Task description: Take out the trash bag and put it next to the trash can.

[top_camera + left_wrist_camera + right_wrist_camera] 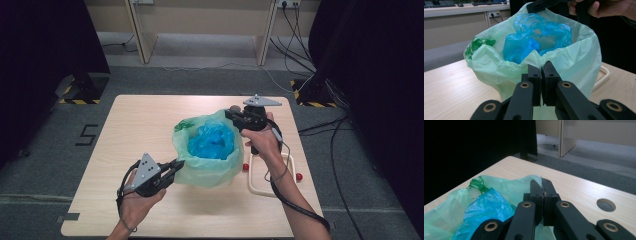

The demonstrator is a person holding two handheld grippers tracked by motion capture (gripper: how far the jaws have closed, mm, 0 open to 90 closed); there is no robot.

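Nearest my side of the table (125, 210), the left gripper (176, 165) sits low at the front left. Its jaws are pressed together on the near rim of the pale green bag (210, 172). In the left gripper view the thin green film is caught between the two black jaws of that gripper (541, 67), and the bag's wall bulges out to either side.

The green bag stands around the table's centre, slightly right, mouth open upward. Inside it I see a crumpled blue bag (212, 140), filling most of the opening. A darker green knot or handle (185, 125) shows at the bag's far left rim.

Just right of the bag, a cream wire-like frame (257, 187) lies flat on the table, with two small red balls (299, 176) beside it.

Farther off, the right gripper (229, 114) meets the far right rim of the green bag. Its jaws are closed tight, pinching the green film, as seen in the right gripper view (543, 185).

Beyond the table: grey carpet (200, 80) and cables (295, 30).
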